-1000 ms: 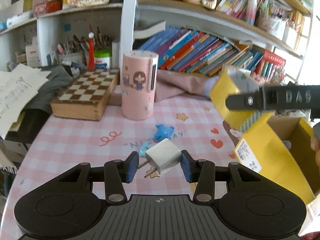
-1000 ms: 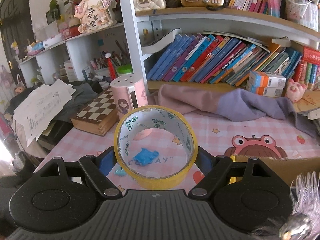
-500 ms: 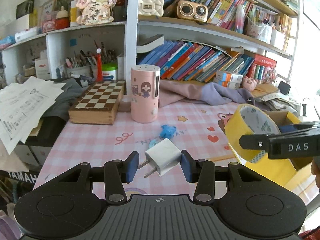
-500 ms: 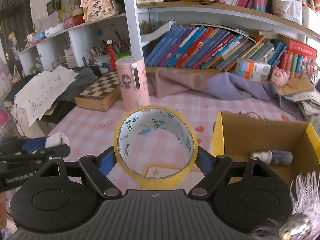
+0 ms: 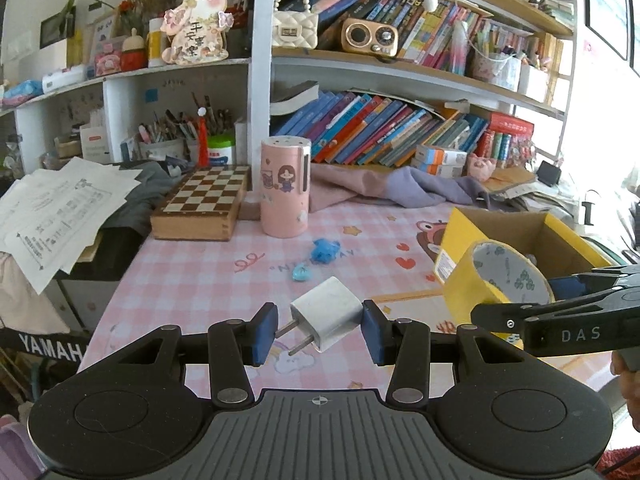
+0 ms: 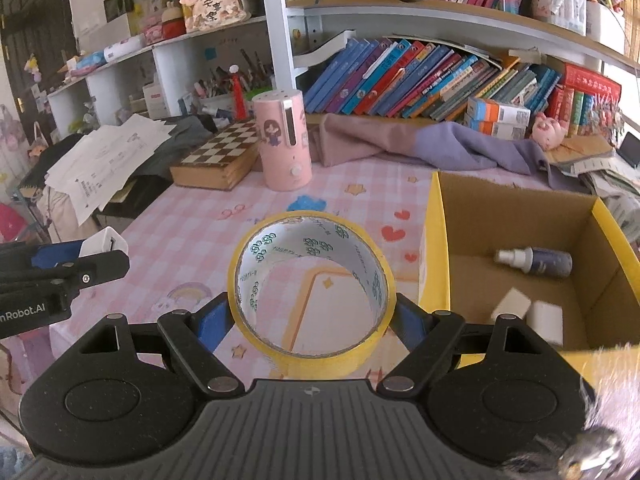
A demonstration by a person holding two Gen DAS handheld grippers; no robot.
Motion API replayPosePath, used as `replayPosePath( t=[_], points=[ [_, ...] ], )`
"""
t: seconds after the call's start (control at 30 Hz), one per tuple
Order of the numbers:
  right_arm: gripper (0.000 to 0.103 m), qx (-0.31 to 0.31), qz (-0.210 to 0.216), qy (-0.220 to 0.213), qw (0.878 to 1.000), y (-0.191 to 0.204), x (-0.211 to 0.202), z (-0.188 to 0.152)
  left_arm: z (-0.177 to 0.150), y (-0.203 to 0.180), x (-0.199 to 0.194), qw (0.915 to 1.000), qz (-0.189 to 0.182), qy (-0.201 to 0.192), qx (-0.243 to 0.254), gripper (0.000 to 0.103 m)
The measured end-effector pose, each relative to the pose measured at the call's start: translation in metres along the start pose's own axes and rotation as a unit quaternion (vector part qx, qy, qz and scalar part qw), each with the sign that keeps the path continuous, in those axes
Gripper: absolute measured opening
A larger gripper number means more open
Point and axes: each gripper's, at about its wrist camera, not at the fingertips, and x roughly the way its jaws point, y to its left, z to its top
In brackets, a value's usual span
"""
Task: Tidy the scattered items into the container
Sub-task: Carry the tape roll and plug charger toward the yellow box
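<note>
The left gripper (image 5: 319,334) is clamping a small white plastic plug-in charger cube (image 5: 328,313) with two metal prongs between its blue pads, and the right gripper (image 6: 312,320) is squeezing a wide roll of yellow adhesive tape (image 6: 311,294) across its outer rim. Both are hanging in the air to the left of the open yellow cardboard box (image 6: 434,248), the tape nearer its wall, the charger further out. Inside the box a dark spray bottle (image 6: 536,261) and two pale blocks (image 6: 532,316) are lying.

The charger is sitting skewed, one pad seemingly pressing near a prong rather than on a flat face, though that contact is hard to read; it could be twisting loose before reaching the box. The tape, released low, could be catching the box's near wall and rolling off across the pink checked tablecloth (image 5: 192,280). With both grippers heading for one opening, they could be knocking together. Two blue scraps (image 5: 316,258) are lying beyond the box, toward the pink cylinder (image 5: 285,188).
</note>
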Motion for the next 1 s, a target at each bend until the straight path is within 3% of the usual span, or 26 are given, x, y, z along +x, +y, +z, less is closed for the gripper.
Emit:
replayPosePath(
  t=[0.4, 1.0],
  points=[
    [0.081, 0.011, -0.002, 0.004, 1.000, 0.009, -0.037, -0.035, -0.023, -0.021, -0.032, 0.9996, -0.026, -0.004, 0.007, 0.044],
    [0.081, 0.074, -0.060, 0.025, 0.995, -0.014, -0.081, -0.084, -0.039, -0.066, -0.037, 0.9930, -0.107, 0.012, 0.049, 0.044]
  ],
)
